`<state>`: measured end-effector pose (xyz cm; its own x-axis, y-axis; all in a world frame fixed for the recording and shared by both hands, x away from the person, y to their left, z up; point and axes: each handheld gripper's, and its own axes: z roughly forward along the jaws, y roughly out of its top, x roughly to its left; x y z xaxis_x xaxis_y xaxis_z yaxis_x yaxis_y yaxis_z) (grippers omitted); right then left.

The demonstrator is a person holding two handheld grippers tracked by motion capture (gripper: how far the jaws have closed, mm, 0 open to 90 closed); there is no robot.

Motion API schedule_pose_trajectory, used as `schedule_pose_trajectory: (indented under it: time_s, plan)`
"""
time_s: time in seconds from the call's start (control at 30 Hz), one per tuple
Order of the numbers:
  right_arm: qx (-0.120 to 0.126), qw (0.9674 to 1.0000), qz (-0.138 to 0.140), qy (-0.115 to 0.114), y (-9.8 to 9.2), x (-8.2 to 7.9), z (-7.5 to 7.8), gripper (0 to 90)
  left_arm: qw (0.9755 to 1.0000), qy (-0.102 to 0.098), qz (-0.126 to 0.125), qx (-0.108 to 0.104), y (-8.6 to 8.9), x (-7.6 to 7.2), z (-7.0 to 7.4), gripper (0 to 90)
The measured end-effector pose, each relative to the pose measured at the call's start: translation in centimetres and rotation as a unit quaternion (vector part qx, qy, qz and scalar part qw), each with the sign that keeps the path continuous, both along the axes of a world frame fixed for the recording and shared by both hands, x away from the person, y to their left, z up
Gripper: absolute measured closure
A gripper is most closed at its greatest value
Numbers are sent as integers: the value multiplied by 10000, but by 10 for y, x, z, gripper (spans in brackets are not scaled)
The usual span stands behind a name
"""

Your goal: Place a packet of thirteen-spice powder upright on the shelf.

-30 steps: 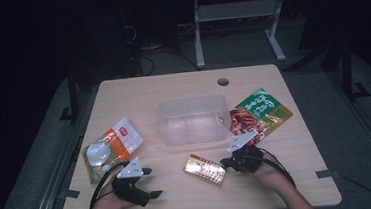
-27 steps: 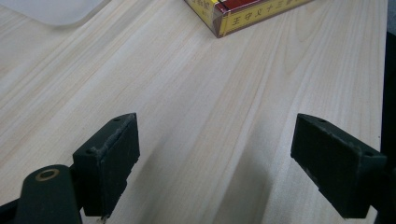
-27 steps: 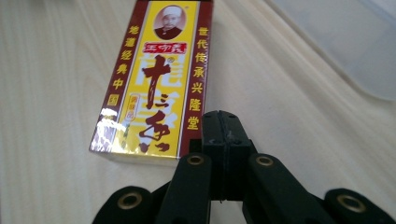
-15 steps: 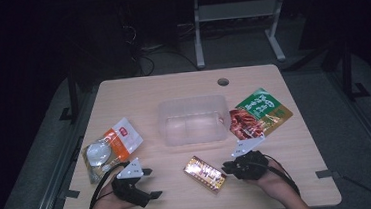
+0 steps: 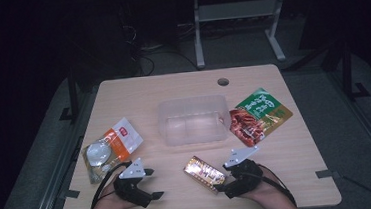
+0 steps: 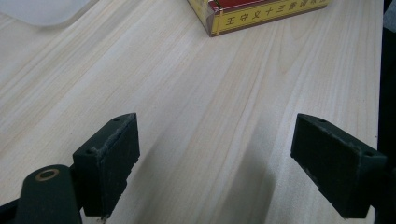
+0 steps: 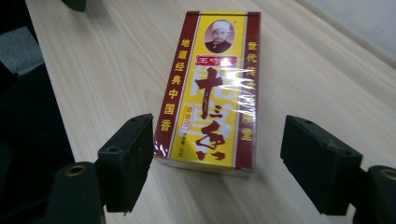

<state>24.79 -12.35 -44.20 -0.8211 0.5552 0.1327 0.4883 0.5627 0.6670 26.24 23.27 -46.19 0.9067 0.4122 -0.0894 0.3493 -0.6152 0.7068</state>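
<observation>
- Just short of the near end of the yellow-and-red box [image 7: 208,91], my right gripper [image 7: 217,161] has its jaws spread; they've just been opening. The box's near end sits between the pads but neither pad presses on it, so nothing is gripped.
- Box lies flat on the table [image 5: 297,146], film-wrapped, near the front edge, close in front of the clear tub [image 5: 193,120].
- Step in hand, as I read it: taking the box by its long sides. The left pad is nearly on the box's edge, the right one has a gap, so I'd shift the gripper toward the gap side to centre it, push further along the box, then close square on the long sides. The film looks slick; a corner grip could let it twist out.
- My left gripper [image 6: 215,154] is left of the box, jaws wide apart over bare wood, holding nothing.
- The box's corner also shows at the top of the left gripper view.
- Count, outward from the box: one box, one clear tub, apparently empty.
- One orange-and-white pouch [image 5: 110,148] to the left of the tub.
- One green-and-red pouch [image 5: 257,115] to the right of the tub, touching or nearly touching it.
- Two grippers, both open-jawed.
</observation>
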Motion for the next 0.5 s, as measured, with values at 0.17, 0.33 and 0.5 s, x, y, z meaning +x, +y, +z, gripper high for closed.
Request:
schedule_pose_trajectory:
  time_s: [0.17, 0.33, 0.5]
  plan:
    - [-164, 9998, 70, 97, 15, 3, -8, 205, 10000, 9, -2, -7, 0, 1, 0, 150]
    - [-344, 9992, 162, 89, 25, 6, -14, 210, 10000, 3, -6, -7, 0, 0, 0, 150]
    - [-485, 9985, 238, 64, 27, 5, -18, 230, 10000, 8, -25, 2, -1, 0, 0, 149]
